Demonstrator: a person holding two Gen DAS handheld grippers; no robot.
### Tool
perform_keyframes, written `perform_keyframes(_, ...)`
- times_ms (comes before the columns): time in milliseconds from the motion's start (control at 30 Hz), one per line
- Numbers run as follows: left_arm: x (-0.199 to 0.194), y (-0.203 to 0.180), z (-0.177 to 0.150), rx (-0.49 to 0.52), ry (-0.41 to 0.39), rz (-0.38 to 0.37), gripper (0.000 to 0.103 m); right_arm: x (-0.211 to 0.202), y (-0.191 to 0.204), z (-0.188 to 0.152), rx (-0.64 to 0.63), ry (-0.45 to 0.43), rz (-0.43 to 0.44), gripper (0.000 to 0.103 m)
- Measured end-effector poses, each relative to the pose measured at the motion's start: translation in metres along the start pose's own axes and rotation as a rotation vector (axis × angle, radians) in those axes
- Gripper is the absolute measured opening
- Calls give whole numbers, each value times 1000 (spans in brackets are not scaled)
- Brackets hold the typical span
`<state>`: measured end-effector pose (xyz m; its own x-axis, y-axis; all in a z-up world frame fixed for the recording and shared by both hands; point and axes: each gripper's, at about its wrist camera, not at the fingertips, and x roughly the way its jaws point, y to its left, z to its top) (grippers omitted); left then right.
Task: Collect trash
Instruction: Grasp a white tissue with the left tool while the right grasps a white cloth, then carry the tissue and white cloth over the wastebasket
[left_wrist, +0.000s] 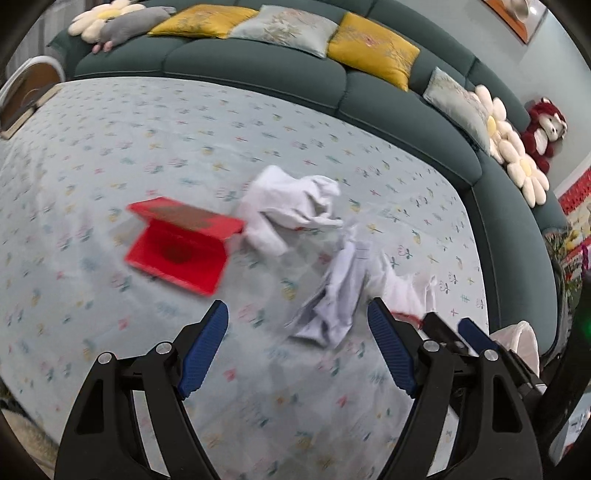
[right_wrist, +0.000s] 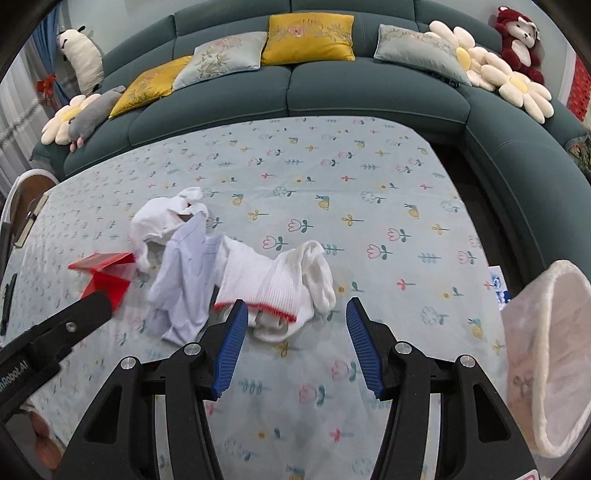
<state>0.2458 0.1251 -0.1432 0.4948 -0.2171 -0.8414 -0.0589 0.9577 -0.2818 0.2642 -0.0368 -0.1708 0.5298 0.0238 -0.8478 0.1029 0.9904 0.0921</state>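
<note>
On the floral tablecloth lie a crumpled lined paper (left_wrist: 334, 291) (right_wrist: 184, 273), a white crumpled cloth or tissue (left_wrist: 291, 206) (right_wrist: 162, 221), an open red box (left_wrist: 181, 243) (right_wrist: 105, 273) and a white sock with a red edge (right_wrist: 277, 284) (left_wrist: 402, 288). My left gripper (left_wrist: 297, 325) is open just before the paper, empty. My right gripper (right_wrist: 293, 317) is open with the sock's red-edged cuff between its fingertips; it also shows in the left wrist view (left_wrist: 458, 332).
A white mesh bin (right_wrist: 546, 354) stands at the table's right edge. A dark green sofa (right_wrist: 332, 92) with cushions and plush toys curves around the far side. A round wooden object (left_wrist: 26, 92) sits at the far left.
</note>
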Motion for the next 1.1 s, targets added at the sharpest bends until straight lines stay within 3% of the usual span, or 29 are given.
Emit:
perform_keyframes(167, 32, -14, 6, 28, 43, 11, 68, 21, 0, 4, 11, 30, 16, 54)
perform_keyframes(267, 44, -14, 6, 29, 65, 19, 59, 30, -2, 2, 21, 46, 27, 50)
perform_keyframes(333, 51, -15, 6, 41, 81, 22, 47, 35, -2, 0, 26, 59, 36, 47)
perform_keyframes(367, 54, -15, 5, 50, 91, 22, 43, 37, -3, -1, 29, 64, 42, 43)
perform_keyframes(433, 57, -16, 4, 63, 104, 13, 23, 39, -3, -3, 32, 67, 56, 39)
perform_keyframes(600, 54, -21, 1, 88, 102, -1, 14, 35, 2, -6, 10, 62, 87, 17)
perform_keyframes(667, 50, -21, 0, 92, 96, 2, 7, 31, 3, -6, 4, 58, 90, 14)
perform_keyframes(733, 45, -22, 0, 92, 93, -2, 6, 27, 3, -6, -2, 56, 97, 9)
perform_keyframes(1100, -3, -37, -8, 101, 28, -29, 4, -27, -11, -16, -5, -24, 101, 8)
